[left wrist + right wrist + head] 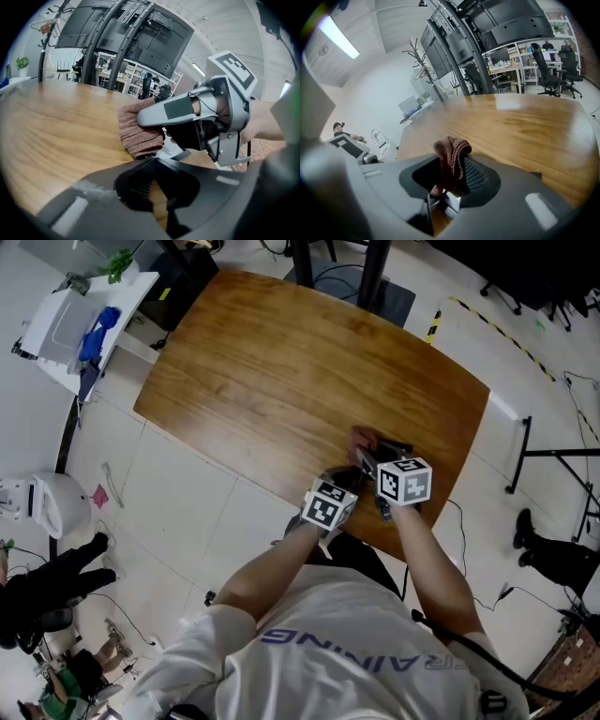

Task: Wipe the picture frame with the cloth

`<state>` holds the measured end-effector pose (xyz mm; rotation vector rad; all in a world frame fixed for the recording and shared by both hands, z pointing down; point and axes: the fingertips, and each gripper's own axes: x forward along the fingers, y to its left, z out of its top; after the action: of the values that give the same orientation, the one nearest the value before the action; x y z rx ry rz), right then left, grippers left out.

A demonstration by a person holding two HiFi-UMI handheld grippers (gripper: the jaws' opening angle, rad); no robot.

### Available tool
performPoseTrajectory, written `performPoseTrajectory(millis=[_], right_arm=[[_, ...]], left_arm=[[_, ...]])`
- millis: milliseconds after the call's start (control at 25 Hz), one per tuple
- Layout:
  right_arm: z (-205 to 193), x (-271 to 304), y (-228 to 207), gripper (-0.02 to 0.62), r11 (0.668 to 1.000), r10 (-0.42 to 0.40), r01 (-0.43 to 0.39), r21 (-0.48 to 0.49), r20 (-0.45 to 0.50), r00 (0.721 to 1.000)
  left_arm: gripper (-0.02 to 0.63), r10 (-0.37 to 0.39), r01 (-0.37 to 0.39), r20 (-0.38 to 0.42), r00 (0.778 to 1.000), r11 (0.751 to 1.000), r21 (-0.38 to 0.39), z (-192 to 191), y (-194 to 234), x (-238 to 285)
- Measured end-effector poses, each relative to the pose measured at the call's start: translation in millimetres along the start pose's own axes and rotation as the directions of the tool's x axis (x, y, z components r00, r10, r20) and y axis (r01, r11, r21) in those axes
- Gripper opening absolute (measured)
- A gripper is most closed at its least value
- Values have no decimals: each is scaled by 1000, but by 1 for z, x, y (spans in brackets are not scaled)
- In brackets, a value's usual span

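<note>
A brown knitted cloth (451, 150) is bunched between the jaws of my right gripper (452, 174), which is shut on it. In the left gripper view the cloth (136, 133) presses down on the small picture frame (172, 149), a pale face with a dark edge lying flat on the wooden table (281, 381). My left gripper (153, 161) has its jaws closed at the frame's near edge. Both grippers, left gripper (349, 479) and right gripper (367, 457), meet near the table's front right edge, where the cloth (359, 438) shows. The right gripper hides most of the frame.
The table's edge runs just behind the grippers, close to my body. On the floor at left stand a white cart (70, 324) and a white appliance (42, 502). Black stands (553, 456) and cables lie to the right.
</note>
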<state>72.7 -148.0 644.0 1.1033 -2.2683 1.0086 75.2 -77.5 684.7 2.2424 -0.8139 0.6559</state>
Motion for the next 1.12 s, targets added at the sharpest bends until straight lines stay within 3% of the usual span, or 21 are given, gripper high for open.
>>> performPoseTrajectory(millis=[440,920,1120], right_arm=[[-3,-14,-29,121,995,-98,98,-33,-4,995],[-20,-78,-93,123,972,-230,229,49,15,973],[-24,-91,-98,124,969,-242,240,48,39,969]], left_arm=[[3,-5,5,-1,1000,1000,-7,0,2,1],[3,6,-6,5,1000,1000,-12,3,1,-1],[3,8,-8,6,1000,1000,-14,4,1,-2]])
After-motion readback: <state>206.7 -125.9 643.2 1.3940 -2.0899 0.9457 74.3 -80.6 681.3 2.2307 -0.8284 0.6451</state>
